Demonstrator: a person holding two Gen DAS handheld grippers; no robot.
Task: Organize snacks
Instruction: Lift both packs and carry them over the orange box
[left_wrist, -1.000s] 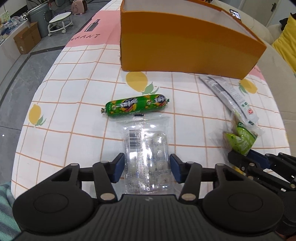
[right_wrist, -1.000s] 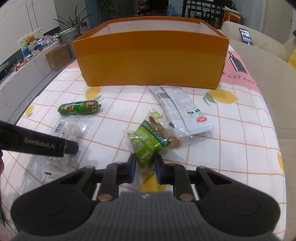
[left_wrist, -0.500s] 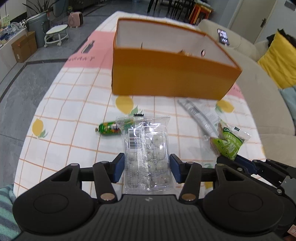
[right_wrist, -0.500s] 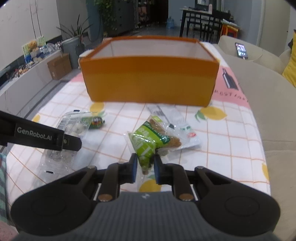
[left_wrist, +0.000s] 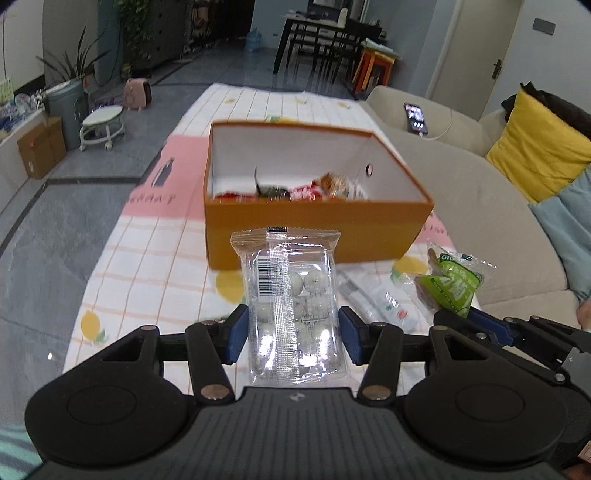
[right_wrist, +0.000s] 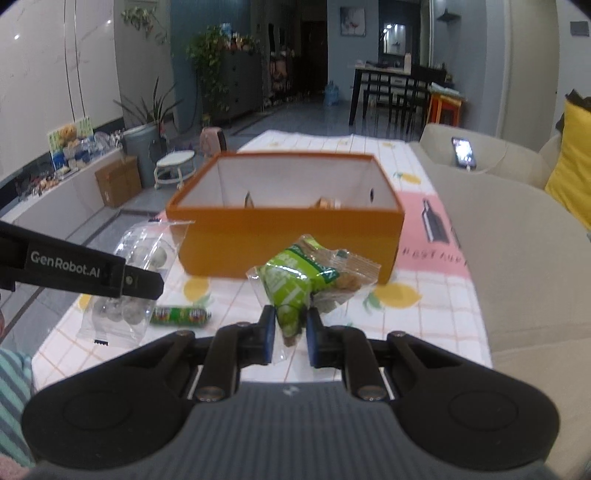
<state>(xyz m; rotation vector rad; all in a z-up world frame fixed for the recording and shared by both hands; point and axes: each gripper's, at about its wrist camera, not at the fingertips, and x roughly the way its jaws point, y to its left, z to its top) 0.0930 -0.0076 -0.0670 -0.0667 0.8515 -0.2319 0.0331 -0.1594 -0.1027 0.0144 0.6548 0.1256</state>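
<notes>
My left gripper (left_wrist: 291, 334) is shut on a clear packet of white round snacks (left_wrist: 290, 291) and holds it in the air short of the orange box (left_wrist: 314, 225). My right gripper (right_wrist: 289, 334) is shut on a green snack packet (right_wrist: 295, 284), also lifted, in front of the same box (right_wrist: 288, 240). The box is open on top and holds several wrapped snacks (left_wrist: 310, 190). A green sausage stick (right_wrist: 181, 315) and a long white packet (left_wrist: 376, 299) lie on the tablecloth below.
The table has a checked lemon-print cloth (left_wrist: 155, 258). A beige sofa (left_wrist: 498, 229) with a yellow cushion (left_wrist: 539, 144) runs along the right edge; a phone (left_wrist: 415, 116) rests on it. The floor drops off to the left.
Both grippers have risen from the table with their packets and tilted up. The inside of the orange box has come into view.
</notes>
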